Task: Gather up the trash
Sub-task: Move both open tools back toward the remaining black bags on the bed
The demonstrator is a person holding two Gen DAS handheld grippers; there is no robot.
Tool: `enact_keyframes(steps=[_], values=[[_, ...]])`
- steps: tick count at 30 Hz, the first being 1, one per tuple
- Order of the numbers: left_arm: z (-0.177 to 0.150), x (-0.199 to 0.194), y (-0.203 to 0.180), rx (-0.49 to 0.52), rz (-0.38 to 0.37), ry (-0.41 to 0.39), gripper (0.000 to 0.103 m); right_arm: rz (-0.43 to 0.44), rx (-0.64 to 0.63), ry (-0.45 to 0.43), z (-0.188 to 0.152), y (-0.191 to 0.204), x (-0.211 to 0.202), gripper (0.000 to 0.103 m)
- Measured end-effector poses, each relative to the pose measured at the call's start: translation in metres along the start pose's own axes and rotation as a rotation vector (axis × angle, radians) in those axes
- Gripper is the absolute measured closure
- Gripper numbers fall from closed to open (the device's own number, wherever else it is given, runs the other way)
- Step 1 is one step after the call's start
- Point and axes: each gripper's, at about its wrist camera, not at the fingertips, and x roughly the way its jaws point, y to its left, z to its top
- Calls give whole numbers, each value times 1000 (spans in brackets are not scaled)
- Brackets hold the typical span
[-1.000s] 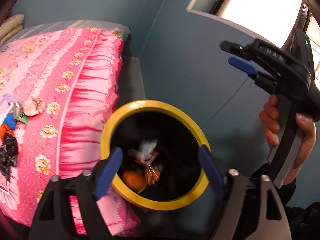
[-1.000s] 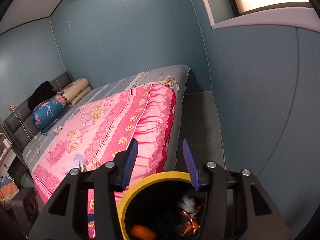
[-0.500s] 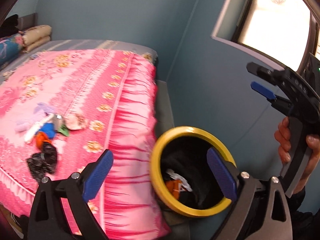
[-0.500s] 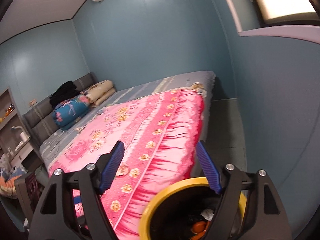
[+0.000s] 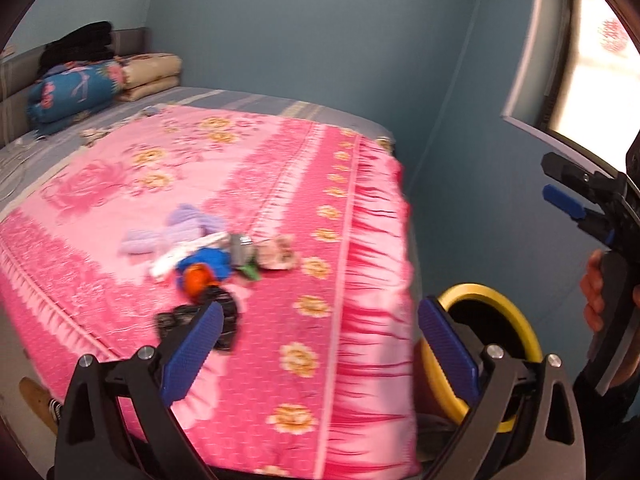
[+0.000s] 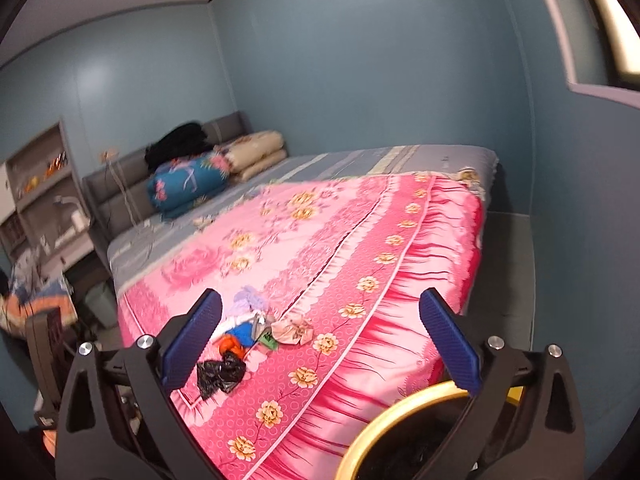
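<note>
A yellow-rimmed black trash bin stands on the floor beside the bed; its rim also shows in the right wrist view. A pile of trash lies on the pink blanket: a black crumpled bag, an orange piece, a blue piece, white and purple pieces, and a pale crumpled wrapper. My left gripper is open and empty above the blanket. My right gripper is open and empty, and shows at the right of the left wrist view.
The bed with a pink floral blanket fills the middle. Folded quilts and pillows sit at the headboard. A blue wall and window sill are on the right. Shelves stand at the far left.
Both grippers swung left, away from the bin and toward the trash pile on the blanket. The right gripper's jaws opened wider. The bin slid to the lower right of both views.
</note>
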Motion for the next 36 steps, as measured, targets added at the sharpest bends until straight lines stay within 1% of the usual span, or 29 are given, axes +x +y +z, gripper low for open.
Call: enact_keyframes(steps=[2, 5, 9, 13, 16, 17, 19, 23, 27, 33, 36], values=[[-2, 2, 19, -27, 18, 9, 9, 9, -24, 14, 1, 11, 15, 8], [-7, 7, 40, -29, 65, 12, 8, 12, -66, 32, 0, 24, 37, 8], [-13, 16, 67, -44, 104, 30, 8, 19, -109, 75, -3, 38, 69, 8], [-19, 28, 90, -74, 123, 55, 8, 43, -93, 117, -7, 45, 105, 8], [-23, 39, 105, -96, 137, 74, 8, 34, -104, 163, -11, 52, 132, 8], [-24, 42, 109, -100, 142, 77, 8, 29, -106, 193, -13, 56, 146, 8], [-27, 49, 117, -107, 150, 82, 8, 29, -104, 217, -16, 59, 162, 8], [-31, 62, 130, -110, 155, 95, 8, 2, -102, 291, -27, 68, 210, 8], [-33, 77, 139, -118, 153, 119, 8, -12, -78, 359, -39, 67, 251, 8], [-38, 102, 154, -140, 137, 154, 8, -82, -66, 468, -60, 65, 314, 8], [-41, 113, 158, -143, 133, 171, 8, -112, -58, 518, -69, 63, 335, 9]])
